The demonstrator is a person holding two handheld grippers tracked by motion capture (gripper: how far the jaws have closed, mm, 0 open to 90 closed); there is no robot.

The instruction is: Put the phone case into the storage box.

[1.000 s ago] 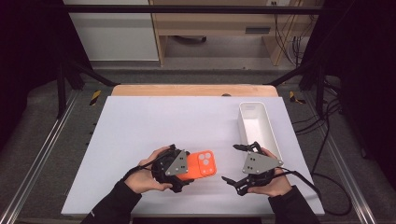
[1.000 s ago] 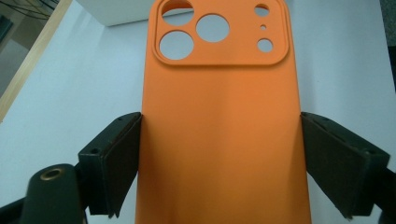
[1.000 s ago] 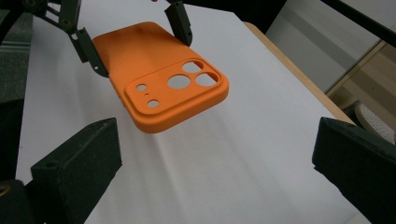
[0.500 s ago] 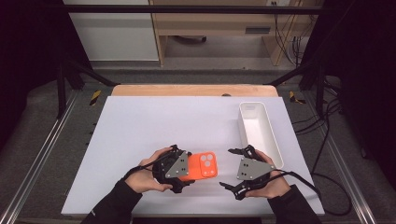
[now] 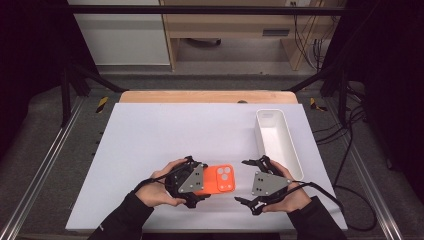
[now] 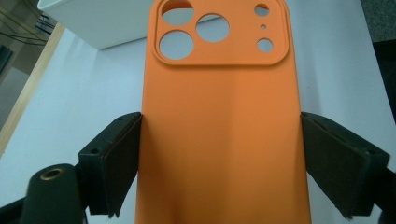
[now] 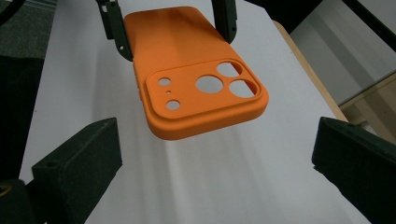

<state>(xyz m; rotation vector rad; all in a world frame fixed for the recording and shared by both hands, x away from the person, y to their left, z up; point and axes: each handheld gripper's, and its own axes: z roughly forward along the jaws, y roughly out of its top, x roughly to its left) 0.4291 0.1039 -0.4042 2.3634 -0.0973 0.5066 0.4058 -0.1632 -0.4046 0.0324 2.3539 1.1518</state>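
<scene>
The person's left hand-held gripper [image 5: 204, 181] is clamped on an orange phone case [image 5: 219, 179], its two black pads pressed against the case's long edges. In the left gripper view the case [image 6: 219, 130] runs straight out between the jaws, back side up, with the raised camera block and its round cut-outs at the far end. The case is held near the front edge of the white tabletop [image 5: 165, 135], a little left of the middle, with the camera end pointing toward the other hand.

The right hand-held gripper [image 5: 245, 181] sits just beside that free end, apart from it, with its jaws spread wide and nothing between them. From the right gripper view the case [image 7: 196, 93] hangs just above the tabletop ahead of the spread jaws, camera end nearest, and the left hand-held gripper [image 7: 170, 28] can be seen pinching it at the far end.

A white rectangular bin [image 5: 276, 142] stands on the right part of the tabletop, long side running away from the person, just beyond the right hand [image 5: 287, 197]. The left hand [image 5: 157, 192] grips its tool from behind, dark sleeves reaching in from the near edge.
</scene>
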